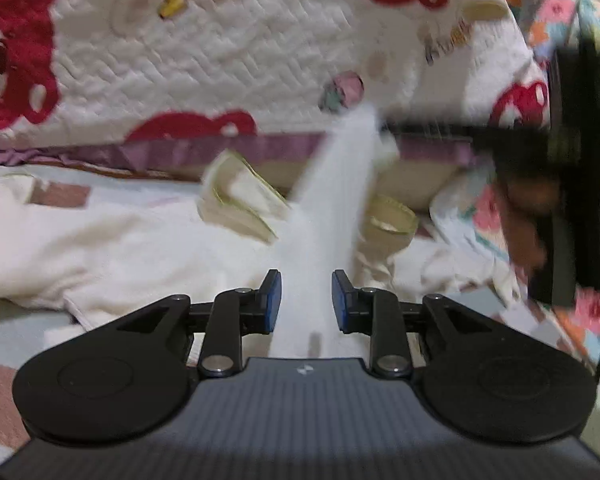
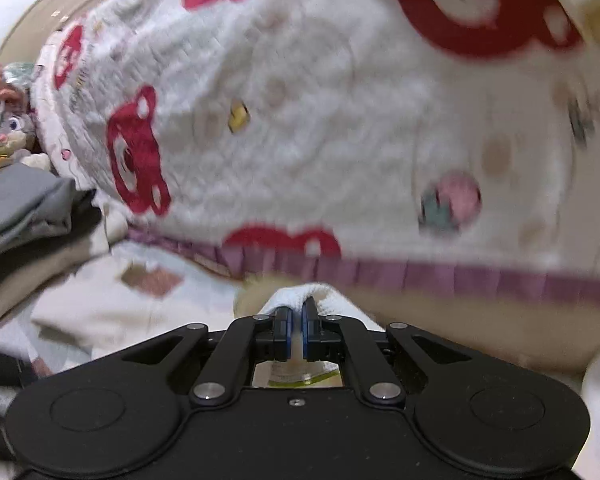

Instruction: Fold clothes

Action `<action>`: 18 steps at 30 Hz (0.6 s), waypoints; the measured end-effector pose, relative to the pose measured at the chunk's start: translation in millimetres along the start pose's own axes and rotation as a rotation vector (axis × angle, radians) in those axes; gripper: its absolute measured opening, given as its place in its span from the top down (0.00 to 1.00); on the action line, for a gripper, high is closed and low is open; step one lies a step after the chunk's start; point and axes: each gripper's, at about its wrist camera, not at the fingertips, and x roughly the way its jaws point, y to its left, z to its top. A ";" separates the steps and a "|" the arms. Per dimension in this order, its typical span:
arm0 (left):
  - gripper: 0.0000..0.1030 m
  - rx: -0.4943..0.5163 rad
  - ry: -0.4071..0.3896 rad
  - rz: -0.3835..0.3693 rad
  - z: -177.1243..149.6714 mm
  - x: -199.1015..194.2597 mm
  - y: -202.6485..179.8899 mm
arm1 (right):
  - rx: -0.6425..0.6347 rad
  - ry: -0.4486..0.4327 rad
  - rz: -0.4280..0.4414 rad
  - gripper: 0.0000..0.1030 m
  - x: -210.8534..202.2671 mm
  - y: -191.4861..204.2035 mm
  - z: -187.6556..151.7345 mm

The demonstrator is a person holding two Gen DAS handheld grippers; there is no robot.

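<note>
So the cream-white knit garment with pale yellow-green cuffs (image 1: 148,248) is lying spread out on the bed (image 1: 4,392), which has a light sheet with brownish-pink squares on it. Part of the garment is pulled up into a taut white strip (image 1: 336,208) that runs from between the left gripper (image 1: 306,300) fingers up toward the right gripper (image 1: 540,184), which shows in the left wrist view as a dark blurry shape over at the right. The left gripper's blue-padded fingers (image 1: 274,300) are spread apart with the strip passing through the gap, not pinched as far as I can see. In the right wrist view the right gripper (image 2: 298,332) has its blue fingers (image 2: 286,334) clenched almost together on a bunched fold of that same white knit (image 2: 300,294), with a bit of yellow-green trim peeking out underneath. Behind everything there's a white quilted blanket with red bear faces and a purple ruffled edge (image 1: 228,52), bunched up along the far side of the bed. Over at the left in the right wrist view there's a folded grey cloth stack (image 2: 24,208) and a grey plush rabbit (image 2: 8,128) behind it. A bright floral-print fabric (image 1: 496,216) shows at the right in the left wrist view. Both views are pretty motion-blurred, so fine detail on the garment is hard to make out.
</note>
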 end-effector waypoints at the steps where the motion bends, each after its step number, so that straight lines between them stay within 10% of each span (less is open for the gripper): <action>1: 0.69 0.016 0.012 -0.002 -2.9 3.1 -4.7 | 0.013 0.007 0.006 0.95 -0.5 -0.8 -1.6; 7: 0.43 0.138 0.106 0.166 -23.0 31.5 -28.5 | 0.093 0.051 0.041 0.89 -3.3 -5.7 -11.3; 9: 0.43 0.165 0.136 0.244 -28.4 38.3 -25.7 | 0.119 0.066 0.053 0.63 -4.3 -7.4 -14.5; 18: 0.82 -0.048 0.124 0.232 -15.6 22.1 26.8 | 0.411 0.159 0.105 0.56 -29.5 -48.1 -79.1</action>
